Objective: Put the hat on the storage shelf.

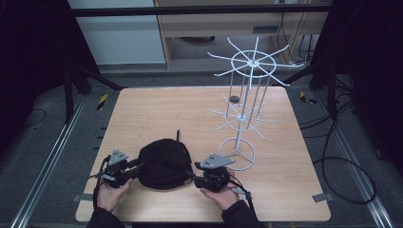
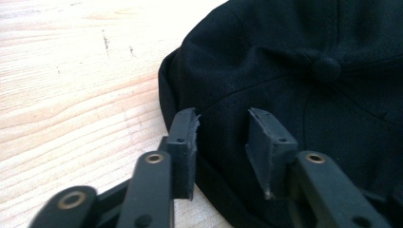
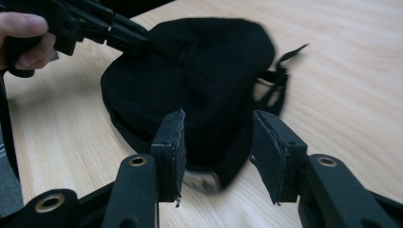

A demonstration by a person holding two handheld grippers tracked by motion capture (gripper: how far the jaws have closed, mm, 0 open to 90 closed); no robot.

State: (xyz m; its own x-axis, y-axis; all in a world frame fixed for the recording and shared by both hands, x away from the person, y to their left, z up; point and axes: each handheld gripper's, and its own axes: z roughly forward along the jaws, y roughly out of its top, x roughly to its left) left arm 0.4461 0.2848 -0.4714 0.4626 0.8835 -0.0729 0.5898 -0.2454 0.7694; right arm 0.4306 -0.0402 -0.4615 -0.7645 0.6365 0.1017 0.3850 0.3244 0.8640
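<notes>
A black cap (image 1: pixel 164 164) lies crown up on the wooden table (image 1: pixel 157 109), near its front edge and between both grippers. My left gripper (image 1: pixel 136 167) is at the cap's left side. In the left gripper view its jaws (image 2: pixel 222 128) stand apart over the cap (image 2: pixel 285 61) just above the brim edge, with no fabric pinched. My right gripper (image 1: pixel 194 175) is at the cap's right side. Its jaws (image 3: pixel 218 137) straddle the lower edge of the cap (image 3: pixel 199 71) without pressing on it. The left gripper (image 3: pixel 135 35) touches the cap's far side in that view.
A white wire display stand (image 1: pixel 244 114) with spoked arms rises on the right half of the table, its ring base (image 1: pixel 236 154) close to my right gripper. A small dark round object (image 1: pixel 233 99) lies behind it. The cap's strap (image 3: pixel 280 71) trails off its back.
</notes>
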